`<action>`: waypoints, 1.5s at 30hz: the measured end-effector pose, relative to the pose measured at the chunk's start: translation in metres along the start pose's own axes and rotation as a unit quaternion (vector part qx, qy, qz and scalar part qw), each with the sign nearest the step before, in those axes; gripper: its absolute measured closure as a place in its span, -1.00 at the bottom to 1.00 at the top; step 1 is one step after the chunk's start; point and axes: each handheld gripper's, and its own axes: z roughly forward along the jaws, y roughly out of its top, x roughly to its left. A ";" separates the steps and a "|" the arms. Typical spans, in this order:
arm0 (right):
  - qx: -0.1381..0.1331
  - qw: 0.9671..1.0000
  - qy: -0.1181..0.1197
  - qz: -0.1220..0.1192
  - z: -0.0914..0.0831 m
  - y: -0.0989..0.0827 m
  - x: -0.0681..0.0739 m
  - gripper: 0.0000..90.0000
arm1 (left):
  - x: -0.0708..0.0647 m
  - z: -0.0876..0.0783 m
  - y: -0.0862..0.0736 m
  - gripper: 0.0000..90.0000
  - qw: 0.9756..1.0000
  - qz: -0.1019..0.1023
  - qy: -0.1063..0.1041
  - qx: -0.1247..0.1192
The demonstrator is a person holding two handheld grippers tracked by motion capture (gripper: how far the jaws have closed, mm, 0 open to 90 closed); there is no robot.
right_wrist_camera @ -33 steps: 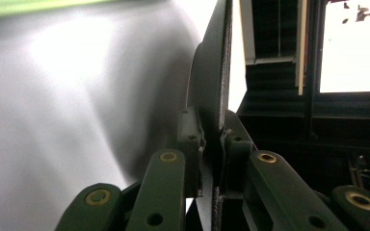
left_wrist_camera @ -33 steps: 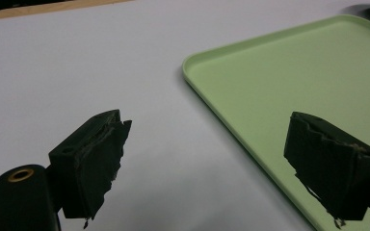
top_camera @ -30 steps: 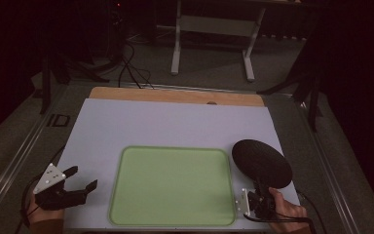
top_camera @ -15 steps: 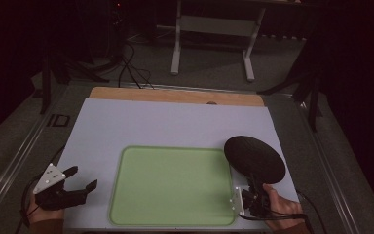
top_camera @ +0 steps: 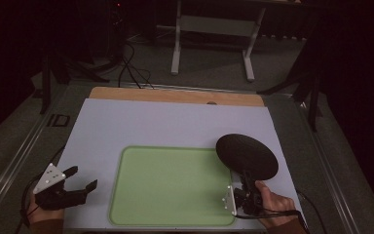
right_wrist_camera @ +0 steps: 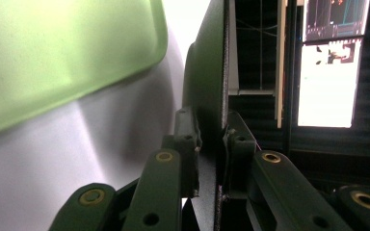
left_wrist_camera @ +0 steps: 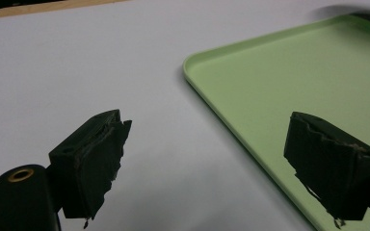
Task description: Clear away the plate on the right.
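A black round plate [top_camera: 247, 155] hangs above the table's right side, its edge over the right rim of the light green tray [top_camera: 170, 185]. My right gripper [top_camera: 246, 184] is shut on the plate's near rim. In the right gripper view the plate [right_wrist_camera: 207, 82] runs edge-on between the two jaws, with the green tray [right_wrist_camera: 53, 53] off to its left. My left gripper [top_camera: 80, 179] rests open at the table's near left corner with nothing in it. Its view shows the tray's corner [left_wrist_camera: 289, 82] ahead and to the right of the left gripper [left_wrist_camera: 207, 159].
The white table top [top_camera: 175, 124] ends in a wooden strip [top_camera: 175, 95] at the far edge. Beyond it stand a metal frame [top_camera: 214, 29] and floor cables [top_camera: 131, 68]. A cable trails from each gripper off the near edge.
My right gripper has carried the plate leftward, from beside the tray to over its right rim. The left gripper has stayed put.
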 end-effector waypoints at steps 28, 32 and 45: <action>-0.059 0.998 -0.013 -0.027 -0.007 0.040 0.000 0.74 | 0.000 0.000 0.000 -0.68 1.000 -0.001 0.000 0.000; -0.066 0.997 -0.014 -0.029 -0.009 0.044 0.000 0.74 | 0.000 0.000 0.001 -0.68 1.000 0.000 -0.001 0.000; -0.093 0.995 -0.019 -0.042 -0.015 0.060 0.005 0.72 | 0.000 0.001 0.001 -0.68 1.000 0.000 -0.001 -0.001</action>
